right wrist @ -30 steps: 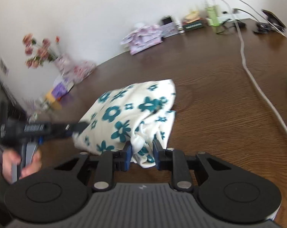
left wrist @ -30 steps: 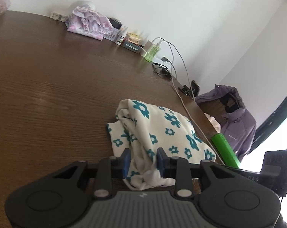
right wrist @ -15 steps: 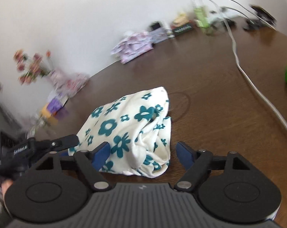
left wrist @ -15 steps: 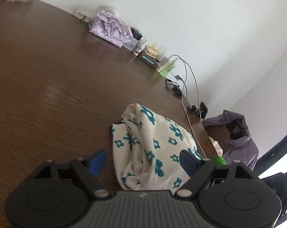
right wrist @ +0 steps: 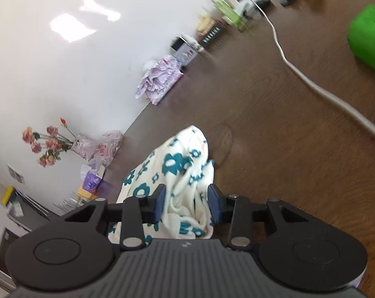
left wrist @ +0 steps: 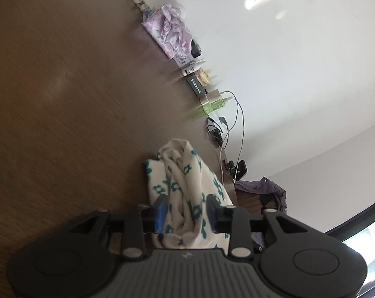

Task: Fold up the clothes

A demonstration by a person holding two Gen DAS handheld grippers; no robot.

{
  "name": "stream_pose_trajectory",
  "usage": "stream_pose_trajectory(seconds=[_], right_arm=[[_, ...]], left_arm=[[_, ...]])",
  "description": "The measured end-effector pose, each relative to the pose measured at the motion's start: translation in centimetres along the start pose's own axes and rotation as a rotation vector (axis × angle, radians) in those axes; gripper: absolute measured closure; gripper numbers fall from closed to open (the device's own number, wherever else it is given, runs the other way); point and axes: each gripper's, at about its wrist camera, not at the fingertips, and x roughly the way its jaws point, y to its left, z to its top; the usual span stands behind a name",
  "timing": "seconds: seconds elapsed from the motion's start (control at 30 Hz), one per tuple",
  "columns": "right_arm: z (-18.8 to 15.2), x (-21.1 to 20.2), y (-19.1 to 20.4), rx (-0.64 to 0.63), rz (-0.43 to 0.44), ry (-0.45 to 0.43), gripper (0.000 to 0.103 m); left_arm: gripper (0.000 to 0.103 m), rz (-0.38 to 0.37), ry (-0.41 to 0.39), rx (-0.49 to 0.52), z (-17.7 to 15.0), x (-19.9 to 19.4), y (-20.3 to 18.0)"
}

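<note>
Floral garment (left wrist: 185,188) lies bunched between both grippers' closing jaws on the table (left wrist: 63,99).

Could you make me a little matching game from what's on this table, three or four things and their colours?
Things:
1. folded cloth
2. cable
3. roll at the table's edge
4. table

Colours:
A. bright green
B. dark brown wood
C. cream with teal flowers
D. white

Pairs: 1-C, 2-D, 3-A, 4-B
</note>
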Motion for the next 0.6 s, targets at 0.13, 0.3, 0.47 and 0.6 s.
stream_pose_trajectory(seconds=[0.13,0.3,0.47,0.6], right_arm=[[1.0,1.5,1.3,-0.029,-0.045,-0.024,0.027],[0.9,5.3,-0.8,0.129,-0.002,0.079,0.077],[1.4,5.5,-2.4,0.243,0.054,0.119,0.083],[1.4,5.6,-2.3,0.231,0.055,0.129,0.085]], left_arm=[[0.024,0.053,0.017,0.068,2.0,2.7,-1.5],[0.049,0.077,0.137,0.053,2.0,6.3,-2.3],[0.078,0.014,0.16,-0.097,1.8,6.1,0.4],[0.079,0.019,0.142,-0.076,1.6,5.8,0.4]])
